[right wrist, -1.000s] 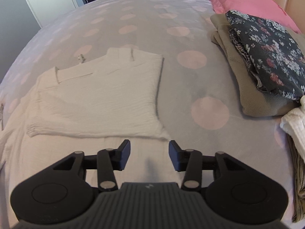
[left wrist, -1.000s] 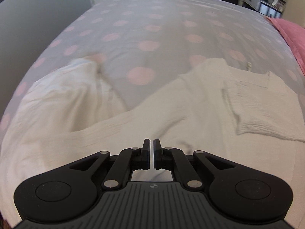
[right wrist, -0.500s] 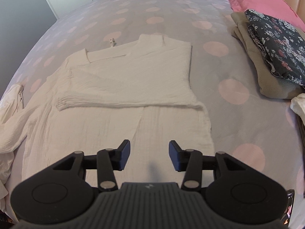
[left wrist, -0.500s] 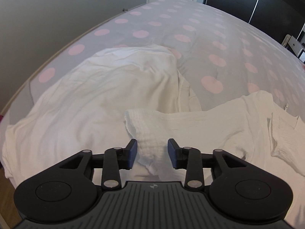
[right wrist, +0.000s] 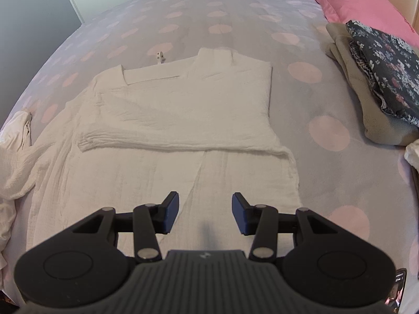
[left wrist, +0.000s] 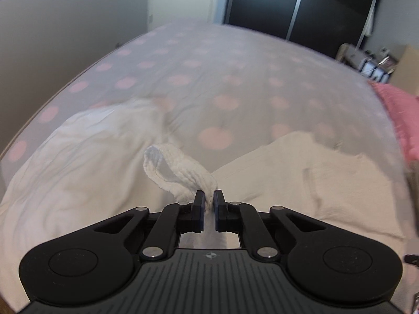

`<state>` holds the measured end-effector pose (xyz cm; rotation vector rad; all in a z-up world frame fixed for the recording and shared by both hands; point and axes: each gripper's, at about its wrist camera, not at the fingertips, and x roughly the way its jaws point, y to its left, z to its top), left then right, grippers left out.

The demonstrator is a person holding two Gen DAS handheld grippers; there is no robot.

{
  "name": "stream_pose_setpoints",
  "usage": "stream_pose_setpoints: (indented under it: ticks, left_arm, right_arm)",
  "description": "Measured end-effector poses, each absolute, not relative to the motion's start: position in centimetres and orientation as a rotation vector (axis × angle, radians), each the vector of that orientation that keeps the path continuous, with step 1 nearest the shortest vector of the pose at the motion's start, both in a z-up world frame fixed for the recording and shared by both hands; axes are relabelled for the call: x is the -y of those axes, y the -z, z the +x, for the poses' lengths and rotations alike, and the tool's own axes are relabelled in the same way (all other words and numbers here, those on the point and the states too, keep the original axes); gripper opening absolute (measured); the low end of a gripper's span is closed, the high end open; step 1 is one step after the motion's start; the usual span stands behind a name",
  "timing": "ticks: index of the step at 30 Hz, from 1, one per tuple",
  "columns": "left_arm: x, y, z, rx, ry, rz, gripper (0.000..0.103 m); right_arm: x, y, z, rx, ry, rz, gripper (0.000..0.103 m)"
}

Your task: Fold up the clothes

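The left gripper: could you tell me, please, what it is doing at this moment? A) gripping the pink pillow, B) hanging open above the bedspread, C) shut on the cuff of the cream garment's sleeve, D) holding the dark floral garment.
C: in the left wrist view the left gripper has its jaws closed on the looped sleeve cuff of the cream garment.

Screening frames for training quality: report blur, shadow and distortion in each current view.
Left wrist view: bedspread and cream garment motion-smeared, left hand-held gripper and pinched sleeve sharp. Right wrist view: crisp, soft shadow below the open right hand-held gripper. Both: fisheye bulge.
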<state>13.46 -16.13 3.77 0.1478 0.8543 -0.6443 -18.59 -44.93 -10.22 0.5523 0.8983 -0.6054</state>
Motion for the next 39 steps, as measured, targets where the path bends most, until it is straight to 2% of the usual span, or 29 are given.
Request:
stream_pose_setpoints:
  ticks: [7, 12, 16, 22, 26, 30, 39]
  left_arm:
    - [23.8, -7.9, 10.2, -0.75, 0.857, 0.103, 0.005]
    - [29.8, -8.4, 7.7, -0.735, 1.0, 0.08, 0.005]
    - [34.4, -6.4, 5.3, -0.765, 1.101, 0.14, 0.005]
    - [40.6, 0.1, 1.9, -0.88, 1.154, 0.308, 0.006]
    - [42.1, 2.9, 1.0, -0.925, 1.144, 0.363, 0.008]
    - [42.0, 3.2, 1.9, -0.959, 1.161, 0.318, 0.022]
    - [38.7, 3.7, 6.0, -0.947, 0.984, 0.369, 0.023]
  right_arm:
    - [44.9, 9.6, -16.8, -0.89, 0.579, 0.556, 0.048]
    - [45.4, 9.1, -16.4, -0.868, 0.577, 0.58, 0.048]
    - [45.9, 8.8, -16.3, -0.852, 0.58, 0.597, 0.048]
    - [47.5, 9.4, -16.1, -0.85, 0.608, 0.614, 0.048]
    - [48.4, 10.4, -15.6, -0.868, 0.628, 0.608, 0.047]
    - [49.3, 11.5, -15.3, -0.881, 0.631, 0.636, 0.047]
    - [51.0, 11.4, -12.5, -0.828, 0.584, 0.749, 0.048]
